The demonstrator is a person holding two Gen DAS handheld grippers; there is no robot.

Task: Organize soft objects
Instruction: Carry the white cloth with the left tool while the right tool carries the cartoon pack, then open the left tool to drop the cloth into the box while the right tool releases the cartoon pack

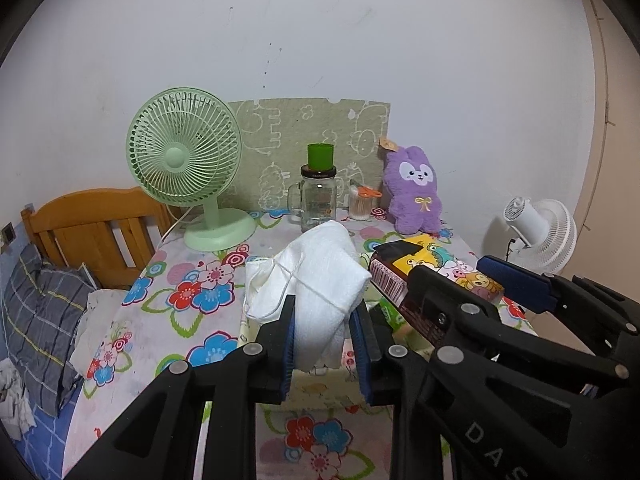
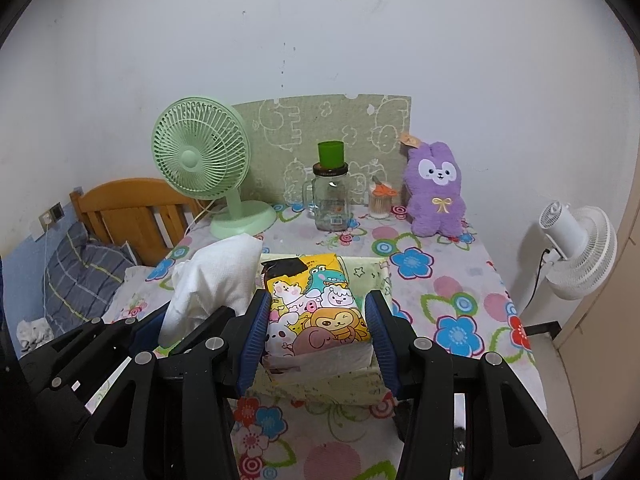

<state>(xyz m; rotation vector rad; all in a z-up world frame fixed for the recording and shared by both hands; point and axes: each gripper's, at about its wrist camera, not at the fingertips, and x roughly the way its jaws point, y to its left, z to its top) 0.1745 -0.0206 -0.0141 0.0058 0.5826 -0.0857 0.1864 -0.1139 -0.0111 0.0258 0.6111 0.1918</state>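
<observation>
The left gripper [image 1: 326, 342] has its fingers [image 1: 289, 344] pinched narrow on a bunched white cloth [image 1: 316, 276], held above the flowered counter [image 1: 160, 308] and over a pale storage box [image 2: 378, 276]. Just to its right, the right gripper [image 2: 318, 334] clamps a cartoon-printed tissue pack [image 2: 316, 304] between its fingers [image 2: 254, 340], at the box. Farther back stand a green desk fan [image 1: 184, 160], a glass jar mug [image 1: 318, 202] and a purple plush rabbit [image 1: 416, 190].
</observation>
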